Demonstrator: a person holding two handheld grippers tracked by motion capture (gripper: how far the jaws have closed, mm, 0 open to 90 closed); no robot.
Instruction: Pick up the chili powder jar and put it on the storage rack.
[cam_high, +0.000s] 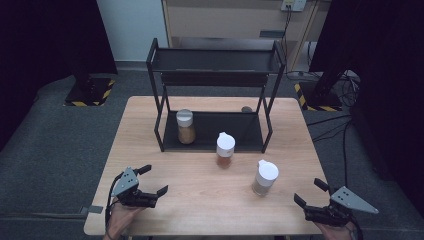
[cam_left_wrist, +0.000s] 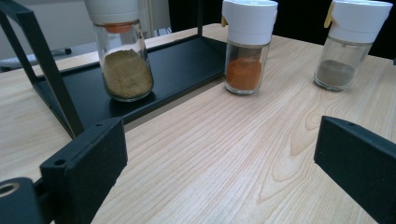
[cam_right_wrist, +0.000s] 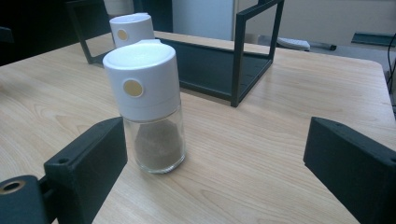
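Both grippers sit at the near edge of the table (cam_high: 150, 210), closest to the camera, each held in a hand. Left gripper (cam_high: 154, 180) has its jaws spread wide with nothing between them, and the right gripper (cam_high: 308, 192) is the same, jaws apart and empty. Using the black rack (cam_high: 215, 75) as the landmark: one spice jar (cam_high: 185, 126) with tan powder stands on the rack's bottom shelf, toward its left end. A second jar (cam_high: 225, 150) with orange powder stands on the wood just in front of the rack. The third jar (cam_high: 264, 178), grey-brown powder, white cap, is farther out from the rack toward the right gripper, near it but not touching.
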